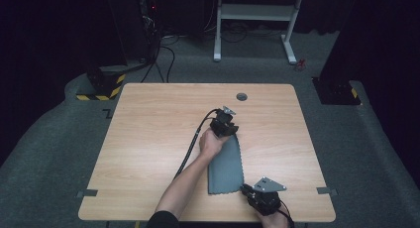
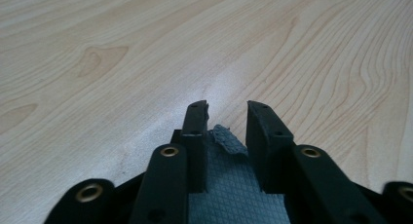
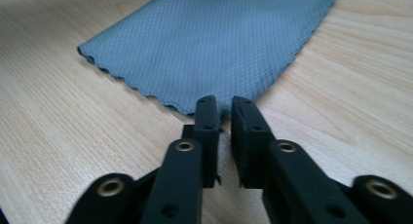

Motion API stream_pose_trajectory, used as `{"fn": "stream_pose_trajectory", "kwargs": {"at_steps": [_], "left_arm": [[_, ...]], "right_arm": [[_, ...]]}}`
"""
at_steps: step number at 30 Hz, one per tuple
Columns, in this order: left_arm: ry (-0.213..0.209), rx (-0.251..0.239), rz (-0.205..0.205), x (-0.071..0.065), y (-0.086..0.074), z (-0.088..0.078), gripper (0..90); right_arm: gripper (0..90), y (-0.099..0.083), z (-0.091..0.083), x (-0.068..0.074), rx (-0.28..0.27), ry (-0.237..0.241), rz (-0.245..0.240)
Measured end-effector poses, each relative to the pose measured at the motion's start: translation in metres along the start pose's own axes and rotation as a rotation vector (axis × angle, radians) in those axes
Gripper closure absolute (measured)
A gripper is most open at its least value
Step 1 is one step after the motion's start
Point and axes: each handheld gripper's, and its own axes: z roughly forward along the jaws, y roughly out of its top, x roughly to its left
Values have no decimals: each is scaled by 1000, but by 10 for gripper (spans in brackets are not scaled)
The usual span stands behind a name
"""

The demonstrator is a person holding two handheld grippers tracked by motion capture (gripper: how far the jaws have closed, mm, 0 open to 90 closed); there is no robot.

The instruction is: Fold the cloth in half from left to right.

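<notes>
Grey cloth [image 1: 227, 166] lies flat on the wooden bench [image 1: 148, 139], folded into a long narrow strip with a scalloped edge. Its long axis runs from the bench's near edge away toward the grommet hole [image 1: 241, 96] in the bench top; one short end points at that hole, the other at the near edge, right of the bench's middle.

At the end of the cloth nearer the hole sits the left gripper [image 1: 229, 129], held in the person's left hand [image 1: 212, 142]. In the left gripper view its fingers [image 2: 195, 131] stand narrowly apart with a clear gap, and a curled corner of the cloth [image 2: 226, 139] lies loose between them, free of both pads.

At the cloth's near right corner is the right gripper [image 1: 246, 189]. In the right gripper view its fingers [image 3: 207, 121] stand a slim gap apart, with the cloth's [image 3: 204, 48] corner just at their tips. Whether the pads press on the fabric I cannot tell.
</notes>
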Motion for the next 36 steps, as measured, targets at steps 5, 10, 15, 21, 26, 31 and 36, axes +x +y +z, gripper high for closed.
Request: {"fn": "stream_pose_trajectory", "kwargs": {"at_steps": [5, 10, 15, 21, 26, 31, 36], "left_arm": [[47, -64, -17, 7, 0, -23, 581], [51, -99, -40, 16, -14, -55, 513], [103, -66, -24, 16, -47, -77, 488], [127, -13, -32, 13, -71, -81, 453], [142, 27, -40, 9, -83, -74, 441], [214, 42, 0, 8, -86, -74, 447], [236, 48, 1, 12, -88, -77, 449]], "right_arm": [[768, 6, -7, -5, -23, -16, 0], [746, 18, -3, -18, -32, -8, -6], [708, 36, 16, -34, -12, 14, -12], [689, 59, 40, -46, 16, 8, -34], [655, 69, 60, -53, 32, 10, -25], [649, 76, 72, -53, 45, 13, -42], [650, 77, 76, -55, 69, 8, -49]]}}
